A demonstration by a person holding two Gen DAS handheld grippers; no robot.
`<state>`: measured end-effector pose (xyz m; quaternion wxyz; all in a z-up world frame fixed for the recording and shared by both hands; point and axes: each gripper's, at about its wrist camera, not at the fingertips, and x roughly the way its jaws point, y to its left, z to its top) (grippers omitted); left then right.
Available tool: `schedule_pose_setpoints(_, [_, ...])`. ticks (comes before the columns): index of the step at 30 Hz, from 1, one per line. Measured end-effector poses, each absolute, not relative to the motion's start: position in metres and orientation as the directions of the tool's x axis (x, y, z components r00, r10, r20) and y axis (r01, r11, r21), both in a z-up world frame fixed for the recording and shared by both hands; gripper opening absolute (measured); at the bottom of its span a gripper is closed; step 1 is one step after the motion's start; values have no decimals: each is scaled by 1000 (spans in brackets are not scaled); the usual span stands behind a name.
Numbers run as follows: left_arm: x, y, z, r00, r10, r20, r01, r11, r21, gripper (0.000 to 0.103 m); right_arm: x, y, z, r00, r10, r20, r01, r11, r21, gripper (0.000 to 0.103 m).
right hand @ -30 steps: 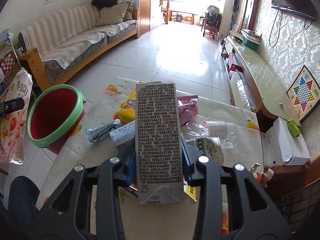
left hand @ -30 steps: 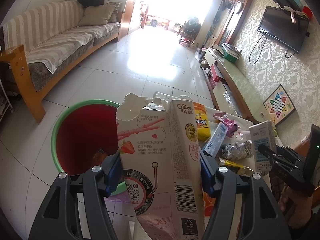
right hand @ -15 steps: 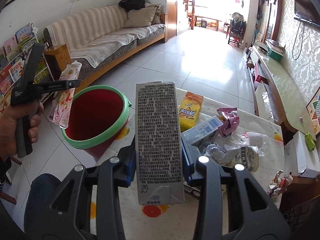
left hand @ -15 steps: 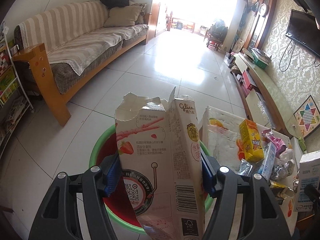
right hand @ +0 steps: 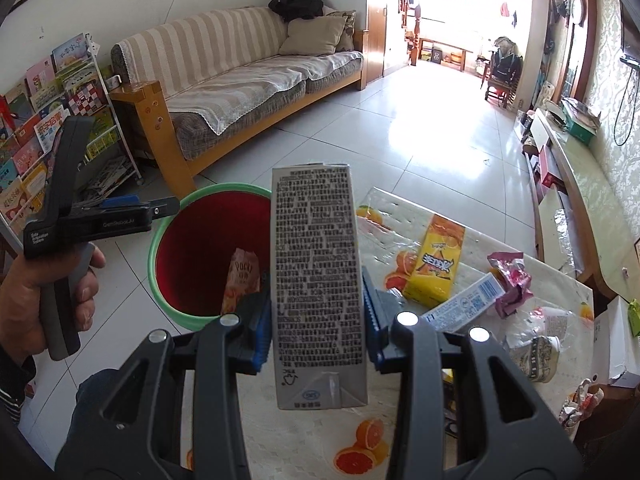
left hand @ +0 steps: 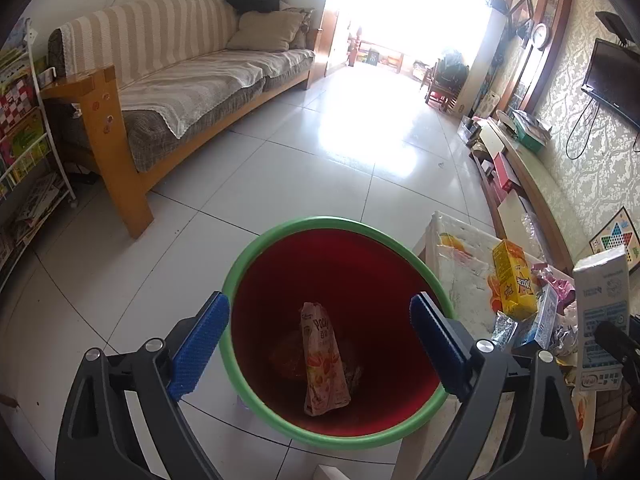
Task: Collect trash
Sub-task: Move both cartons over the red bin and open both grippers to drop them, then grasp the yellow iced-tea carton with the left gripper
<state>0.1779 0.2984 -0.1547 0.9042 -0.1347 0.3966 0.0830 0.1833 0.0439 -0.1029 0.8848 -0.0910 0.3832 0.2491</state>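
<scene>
Daylight floods in from the far doorway, which is blown out to pure white in both views. It throws a bright glare patch on the floor tiles. The room is evenly bright, with soft shadows. Fisheye bending curves the walls, and the corners go black. Focus is sharp, with no motion blur.

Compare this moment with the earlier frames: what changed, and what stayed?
The left gripper has just opened and let go of the pink strawberry Pocky box, which now lies inside the red, green-rimmed bin. The right gripper stays clamped on the grey printed carton above the table.
</scene>
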Motion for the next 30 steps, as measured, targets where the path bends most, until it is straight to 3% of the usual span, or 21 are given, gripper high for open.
schedule_pose_setpoints(7, [136, 318, -128, 715, 84, -694, -283, 942, -178, 93, 209, 111, -116, 529, 429, -732, -566, 821, 72, 36])
schedule_pose_setpoints(20, [93, 349, -109, 724, 131, -677, -318, 935, -159, 93, 231, 193, -177, 416, 396, -819, -605, 793, 76, 38])
schedule_pose_setpoints(21, [92, 350, -109, 724, 133, -677, -319, 934, -158, 93, 230, 195, -177, 415, 394, -820, -606, 792, 74, 43])
schedule_pose_setpoints(23, [92, 352, -109, 722, 133, -679, -322, 933, -160, 94, 227, 194, -171, 428, 403, -809, -606, 792, 73, 74])
schedule_pose_setpoints(30, [98, 337, -106, 724, 113, -681, -303, 939, -165, 95, 212, 170, -144, 480, 408, -776, -600, 799, 49, 97])
